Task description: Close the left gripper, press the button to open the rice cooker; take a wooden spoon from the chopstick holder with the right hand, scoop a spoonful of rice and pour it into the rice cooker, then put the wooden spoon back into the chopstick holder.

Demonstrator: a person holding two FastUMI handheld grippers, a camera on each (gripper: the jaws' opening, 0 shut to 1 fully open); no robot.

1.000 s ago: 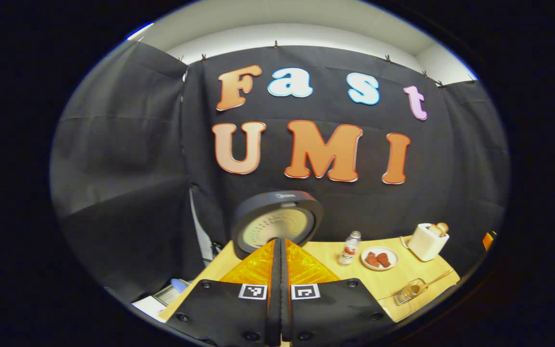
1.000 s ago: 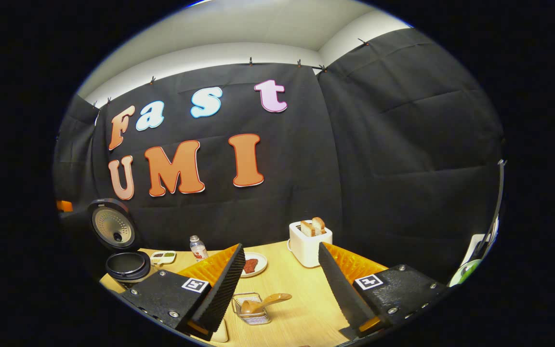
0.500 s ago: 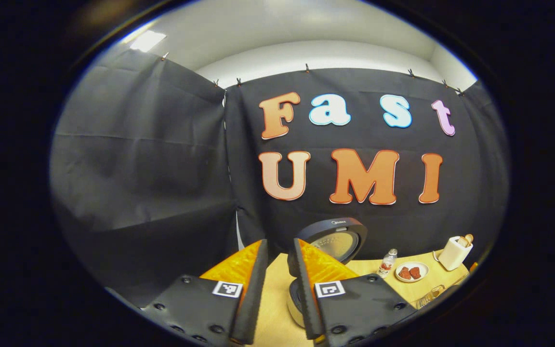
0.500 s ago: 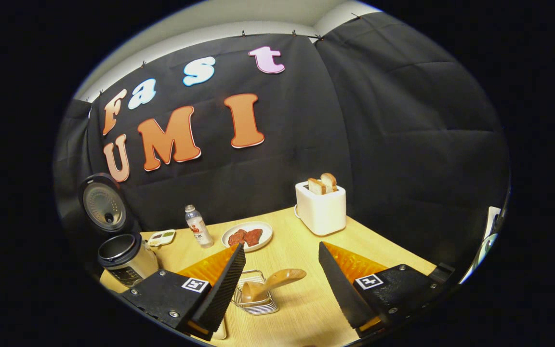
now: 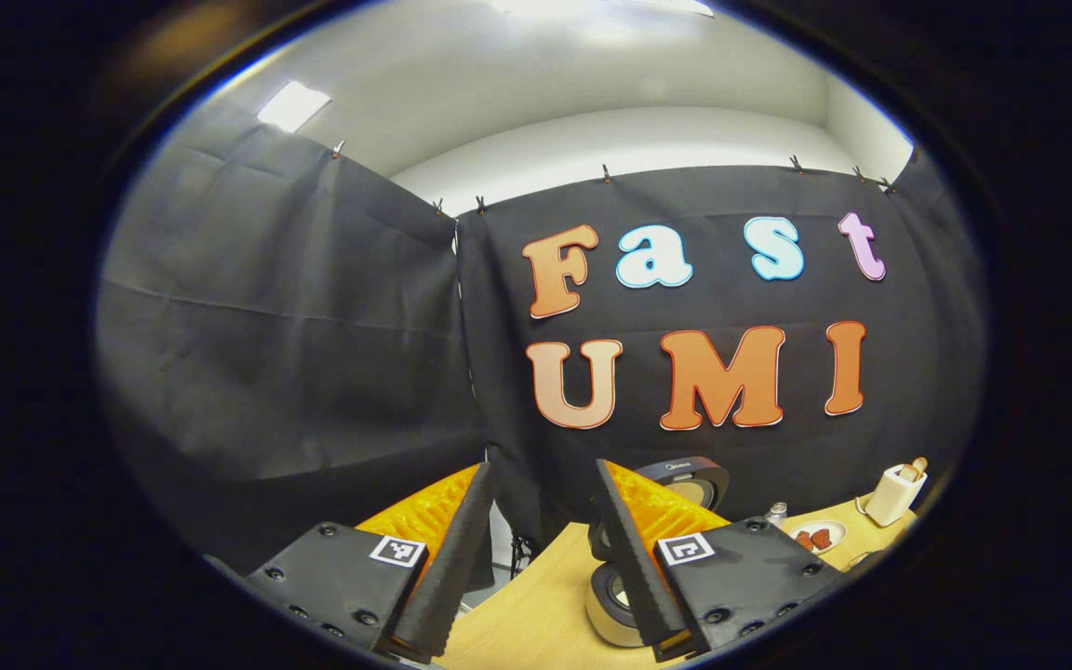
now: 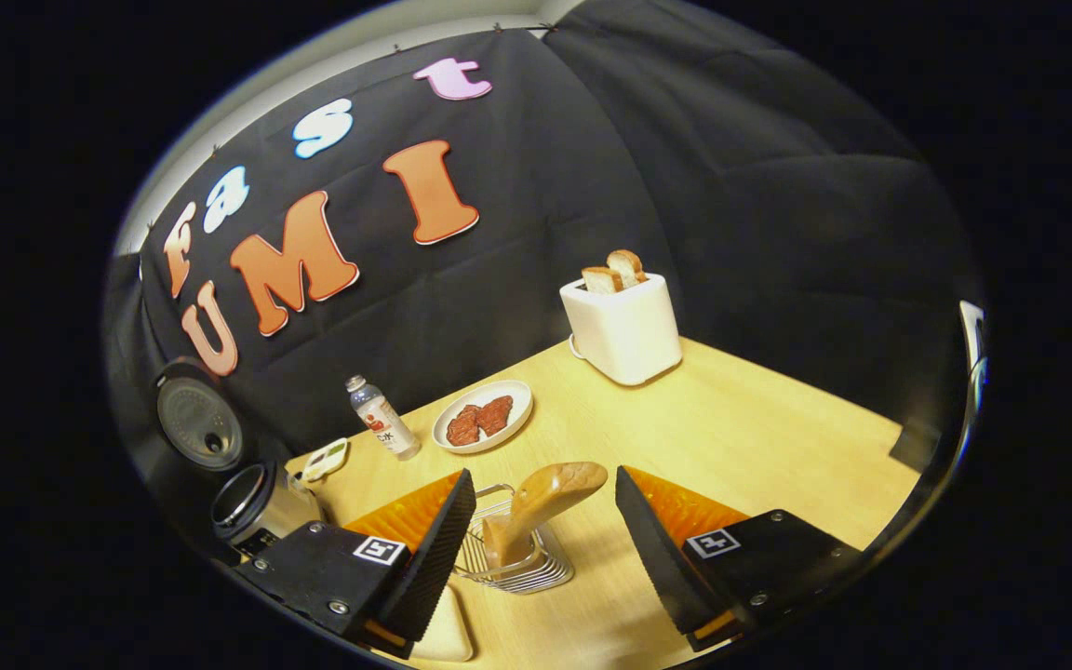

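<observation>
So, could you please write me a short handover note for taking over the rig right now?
Left gripper: jaws open, holding nothing, raised beside the rice cooker.
Right gripper: jaws open, empty, lined up on the wooden spoon, not touching it.
Things: the spoon stands tilted in the wire chopstick holder on the table. The cooker's lid is up and the pot is open.
Done: the cooker is open.
Left: grasp the spoon, scoop rice, pour it into the cooker, return the spoon to the holder. I cannot make out the rice supply in these views.
</observation>
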